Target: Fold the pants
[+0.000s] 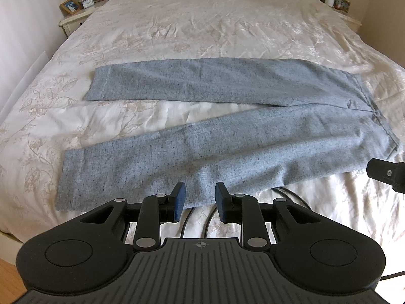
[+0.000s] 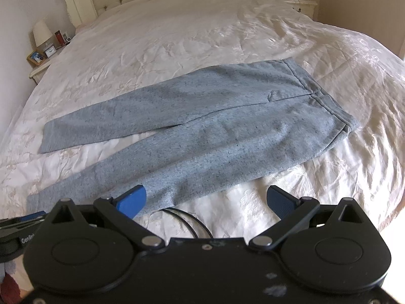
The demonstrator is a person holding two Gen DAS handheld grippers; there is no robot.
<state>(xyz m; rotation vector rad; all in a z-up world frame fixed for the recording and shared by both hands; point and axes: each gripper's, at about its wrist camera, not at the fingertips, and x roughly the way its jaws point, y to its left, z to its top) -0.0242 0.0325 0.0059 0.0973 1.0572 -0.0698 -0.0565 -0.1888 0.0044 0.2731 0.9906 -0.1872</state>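
Left wrist view: grey pants (image 1: 227, 126) spread flat across the bed (image 1: 202, 25), legs parted, cuffs toward its left edge, waistband toward the right. Left gripper (image 1: 200, 201): fingers narrowly parted, empty, over the near leg's lower edge. Cables (image 1: 197, 225) lie at the bed's near edge.

Right wrist view: pants (image 2: 202, 131) unfolded. Right gripper (image 2: 206, 201): fingers spread wide, holding nothing, near the same leg. Folding apparently not begun; every fold remains.

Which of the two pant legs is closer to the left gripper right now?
The lower leg, whose near edge lies just beyond the left gripper. The other leg lies farther up the bed, with a wedge of bedcover between the two.
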